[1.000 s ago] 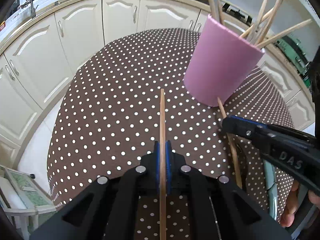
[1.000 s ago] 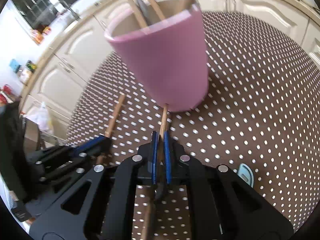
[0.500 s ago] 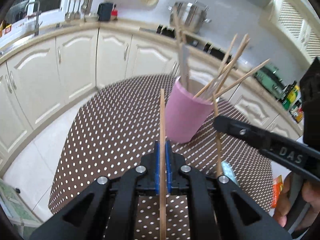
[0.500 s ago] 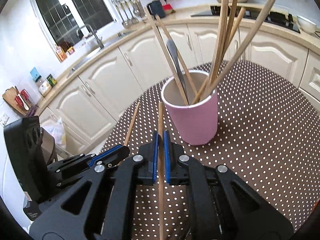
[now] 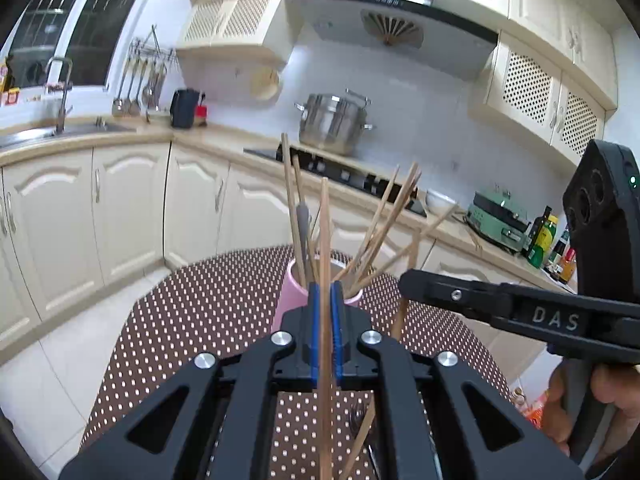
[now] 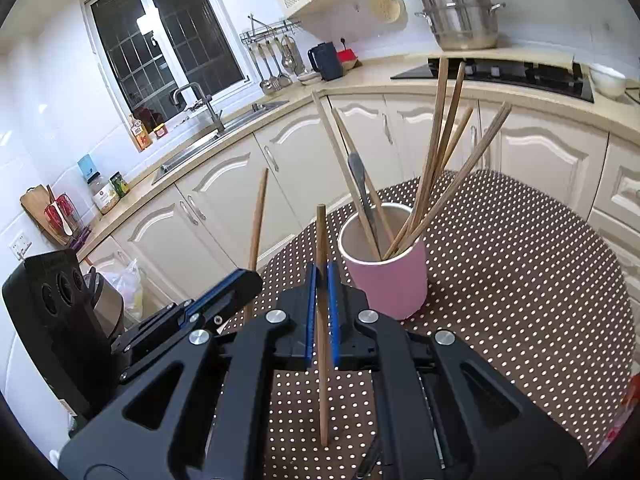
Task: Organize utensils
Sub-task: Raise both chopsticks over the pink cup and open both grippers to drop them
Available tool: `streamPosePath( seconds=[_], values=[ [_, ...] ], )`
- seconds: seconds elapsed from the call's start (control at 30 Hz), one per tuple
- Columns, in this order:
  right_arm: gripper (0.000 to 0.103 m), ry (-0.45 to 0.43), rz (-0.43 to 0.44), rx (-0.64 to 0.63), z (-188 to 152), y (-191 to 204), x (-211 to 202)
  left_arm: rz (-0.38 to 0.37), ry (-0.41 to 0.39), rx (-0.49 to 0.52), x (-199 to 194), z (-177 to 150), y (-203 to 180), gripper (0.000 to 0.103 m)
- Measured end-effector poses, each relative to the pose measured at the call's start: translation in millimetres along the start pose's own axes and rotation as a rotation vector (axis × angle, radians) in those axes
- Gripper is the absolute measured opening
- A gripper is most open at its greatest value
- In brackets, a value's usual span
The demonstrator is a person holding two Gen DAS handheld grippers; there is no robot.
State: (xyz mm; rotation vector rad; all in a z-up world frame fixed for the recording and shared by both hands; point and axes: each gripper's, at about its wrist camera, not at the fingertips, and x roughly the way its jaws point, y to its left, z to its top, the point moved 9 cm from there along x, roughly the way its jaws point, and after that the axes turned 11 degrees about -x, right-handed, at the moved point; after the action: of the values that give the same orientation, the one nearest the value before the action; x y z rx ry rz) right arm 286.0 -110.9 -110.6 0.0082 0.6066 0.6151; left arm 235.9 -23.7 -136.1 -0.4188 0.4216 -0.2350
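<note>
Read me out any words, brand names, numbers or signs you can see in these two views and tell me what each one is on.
"DAS": in pale letters on the side of the right gripper, as seen from the left wrist view.
Labels on the bottles at the right end of the counter: too small to read.
Labels on the jars and the bottle by the sink: too blurred to read.
Nothing else legible in either view.
</note>
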Motion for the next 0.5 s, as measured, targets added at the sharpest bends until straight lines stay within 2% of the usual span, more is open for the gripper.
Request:
streamPosePath(
  seconds=[0.3, 0.5],
  values=[
    [0.006, -0.069, -0.014, -0.037, 26, 5, -25, -0.044, -0.119, 0.04, 2, 23, -24, 0.006],
    [0.006, -0.121, -0.048, -0.089, 58, 4, -43, -0.069, -0.199, 0.034, 6, 51, -34, 0.006]
  ],
)
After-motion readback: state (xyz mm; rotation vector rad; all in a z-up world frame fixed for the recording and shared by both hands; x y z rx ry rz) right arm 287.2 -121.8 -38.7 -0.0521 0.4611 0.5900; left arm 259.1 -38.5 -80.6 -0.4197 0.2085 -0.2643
